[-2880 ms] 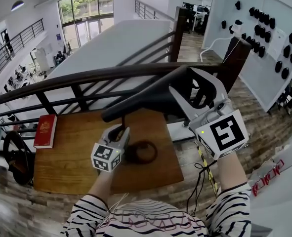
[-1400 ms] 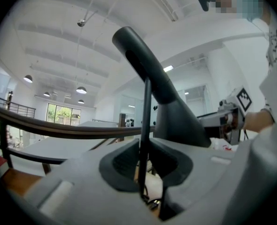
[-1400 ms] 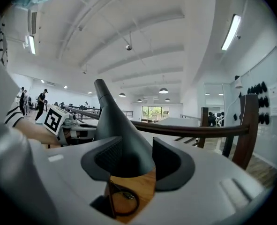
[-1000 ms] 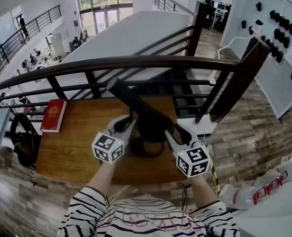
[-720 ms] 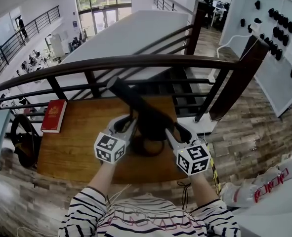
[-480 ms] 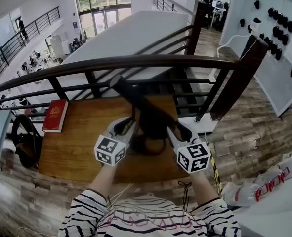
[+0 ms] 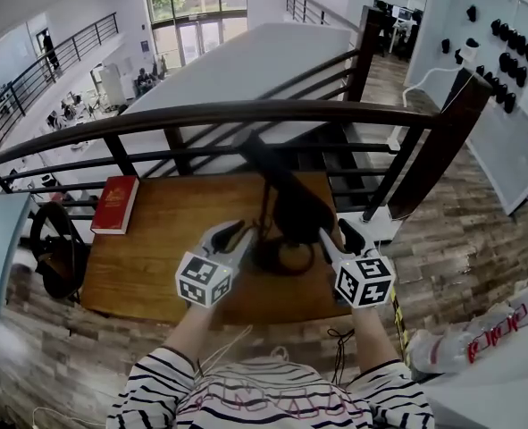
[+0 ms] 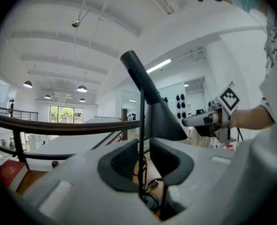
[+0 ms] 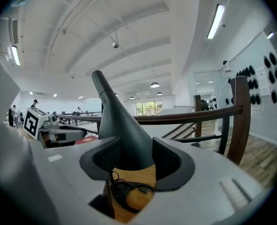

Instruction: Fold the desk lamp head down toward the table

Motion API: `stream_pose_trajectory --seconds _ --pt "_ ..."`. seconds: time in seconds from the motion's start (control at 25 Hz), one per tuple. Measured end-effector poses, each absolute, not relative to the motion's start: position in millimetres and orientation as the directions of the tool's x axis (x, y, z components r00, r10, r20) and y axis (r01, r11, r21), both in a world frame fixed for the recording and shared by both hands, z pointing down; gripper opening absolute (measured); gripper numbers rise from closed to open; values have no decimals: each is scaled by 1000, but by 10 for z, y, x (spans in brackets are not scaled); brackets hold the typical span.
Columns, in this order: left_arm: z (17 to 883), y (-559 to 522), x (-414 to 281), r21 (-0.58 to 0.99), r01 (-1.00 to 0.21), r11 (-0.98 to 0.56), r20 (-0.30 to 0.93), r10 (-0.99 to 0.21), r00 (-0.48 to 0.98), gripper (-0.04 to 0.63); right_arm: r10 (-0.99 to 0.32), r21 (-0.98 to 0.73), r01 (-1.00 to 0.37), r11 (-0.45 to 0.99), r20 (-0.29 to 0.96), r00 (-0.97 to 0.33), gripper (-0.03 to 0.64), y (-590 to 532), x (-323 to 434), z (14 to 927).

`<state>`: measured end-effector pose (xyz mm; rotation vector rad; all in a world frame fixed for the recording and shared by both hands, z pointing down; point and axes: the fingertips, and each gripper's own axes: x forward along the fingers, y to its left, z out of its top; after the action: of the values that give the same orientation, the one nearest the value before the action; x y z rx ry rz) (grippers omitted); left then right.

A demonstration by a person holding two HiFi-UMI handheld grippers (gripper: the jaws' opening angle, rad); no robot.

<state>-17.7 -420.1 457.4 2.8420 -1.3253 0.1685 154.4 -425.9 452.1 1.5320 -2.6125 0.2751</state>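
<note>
The lamp (image 7: pixel 277 195) stands on the table (image 7: pixel 156 239) with its head (image 7: pixel 299 214) tipped low over the base (image 7: pixel 286 256), so the fold looks all but done and little beyond letting go seems left. The right gripper (image 7: pixel 337 235) has just been opening; its jaws stand wide, the head between them but unpressed. The left gripper (image 7: pixel 235 237), jaws just eased to a narrow gap, has only the thin stem (image 8: pixel 141 139) lined up ahead, not pinched.
</note>
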Motion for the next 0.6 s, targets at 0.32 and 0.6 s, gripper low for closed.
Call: stream_pose_trajectory --seconds 0.32,0.6 --pt "4582 -3722 -403 -14 -737 -676 92 -734 672 67 -883 -152 -898 412 174 -435 181 -3665 1357 4596" --pt "4649 -3168 -624 26 -695 -719 89 -691 718 42 -904 -192 -914 357 176 -390 105 -2997 1076 4703"
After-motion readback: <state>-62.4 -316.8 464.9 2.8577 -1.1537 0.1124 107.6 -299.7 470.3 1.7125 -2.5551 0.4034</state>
